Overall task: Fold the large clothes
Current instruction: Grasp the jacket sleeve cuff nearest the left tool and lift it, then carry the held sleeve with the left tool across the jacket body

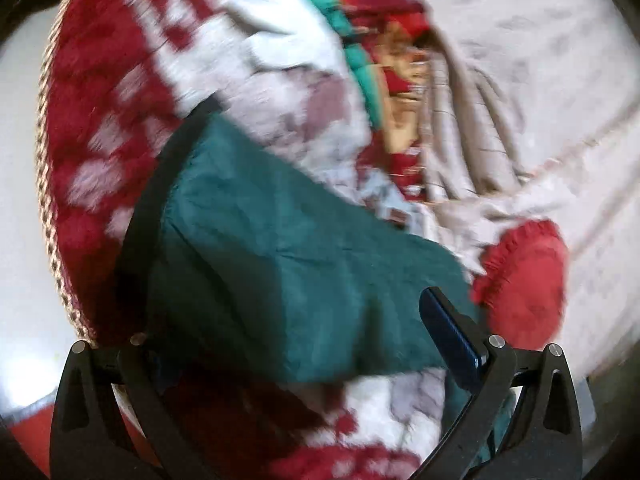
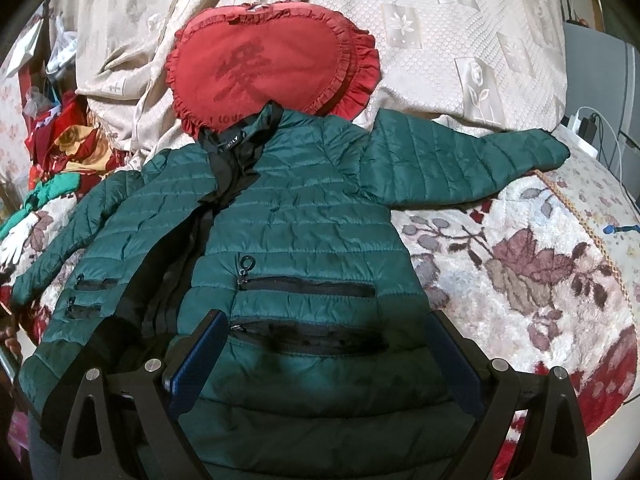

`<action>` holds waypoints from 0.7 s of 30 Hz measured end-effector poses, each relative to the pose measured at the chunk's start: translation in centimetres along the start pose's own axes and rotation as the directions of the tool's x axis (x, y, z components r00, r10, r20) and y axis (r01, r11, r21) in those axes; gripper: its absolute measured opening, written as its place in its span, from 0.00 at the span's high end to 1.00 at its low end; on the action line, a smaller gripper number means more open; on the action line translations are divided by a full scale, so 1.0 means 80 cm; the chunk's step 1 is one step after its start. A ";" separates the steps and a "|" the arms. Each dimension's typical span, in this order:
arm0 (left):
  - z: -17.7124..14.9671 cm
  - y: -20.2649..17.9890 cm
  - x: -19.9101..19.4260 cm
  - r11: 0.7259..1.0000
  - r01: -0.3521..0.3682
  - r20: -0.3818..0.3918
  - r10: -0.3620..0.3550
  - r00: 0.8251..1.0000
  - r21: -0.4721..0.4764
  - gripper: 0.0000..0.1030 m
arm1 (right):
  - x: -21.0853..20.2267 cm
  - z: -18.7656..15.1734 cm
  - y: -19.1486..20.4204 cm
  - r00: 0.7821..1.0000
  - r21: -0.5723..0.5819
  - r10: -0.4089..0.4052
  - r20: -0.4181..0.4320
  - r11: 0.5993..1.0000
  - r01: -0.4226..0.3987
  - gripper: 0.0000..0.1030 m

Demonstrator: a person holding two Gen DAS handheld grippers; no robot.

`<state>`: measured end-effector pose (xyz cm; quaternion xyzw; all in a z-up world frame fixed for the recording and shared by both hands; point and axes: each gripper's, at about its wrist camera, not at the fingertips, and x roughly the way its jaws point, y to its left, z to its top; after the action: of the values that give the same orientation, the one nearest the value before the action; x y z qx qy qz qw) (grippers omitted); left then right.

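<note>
Two wrist views, left one badly motion-blurred. Beige patterned bedspread covers the far part of the bed; a plush red-and-white floral blanket lies over the near part, and the green puffer jacket is spread front-up on it. Collar points away from the camera, touching the red heart-shaped ruffled cushion. One sleeve stretches out to the right edge of the bed, the other runs down-left. Four black pocket zips visible, front zip partly open at the collar. Pile of mixed red/green clothes sits at the far left.

Right gripper: jaws wide apart, over the jacket hem area, lower pocket zip between the fingers; cannot tell whether they touch the fabric.

Left gripper: green jacket fabric drapes across and hides the left finger, the right finger shows. Cannot tell if it's clamped or just under the cloth.
</note>
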<state>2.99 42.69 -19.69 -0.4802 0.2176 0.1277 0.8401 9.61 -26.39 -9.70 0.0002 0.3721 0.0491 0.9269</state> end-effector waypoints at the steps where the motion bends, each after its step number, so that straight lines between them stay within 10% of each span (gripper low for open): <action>1: -0.001 -0.002 0.000 1.000 -0.022 0.009 0.022 1.000 -0.003 0.01 | 0.000 0.000 0.000 1.000 0.001 -0.001 -0.001 1.000 0.001 0.06; 6: 0.003 -0.019 0.004 0.992 -0.125 -0.017 0.124 0.992 -0.034 0.05 | 0.001 0.000 0.000 1.000 0.002 -0.005 -0.005 1.000 0.005 0.06; 8: 0.005 -0.013 -0.002 0.985 -0.132 -0.005 0.133 0.991 -0.108 0.47 | 0.002 0.000 0.000 1.000 -0.001 -0.008 -0.007 1.000 0.008 0.06; 10: 0.007 -0.001 -0.005 0.975 -0.120 -0.009 0.121 0.993 -0.187 0.65 | 0.002 0.000 -0.001 1.000 0.001 -0.010 -0.008 1.000 0.010 0.06; 14: 0.010 -0.002 0.002 0.977 -0.153 -0.025 0.151 0.988 -0.147 0.65 | 0.003 -0.001 -0.003 1.000 0.014 -0.017 -0.012 1.000 0.018 0.06; 21: 0.019 -0.013 0.022 0.982 -0.140 -0.049 0.135 0.990 -0.125 0.37 | 0.005 -0.001 -0.010 0.999 0.042 -0.027 -0.026 0.999 0.028 0.06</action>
<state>5.36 43.47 -19.11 -0.5194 0.2583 0.1894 0.7923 9.89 -27.18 -10.07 0.0142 0.3849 0.0287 0.9224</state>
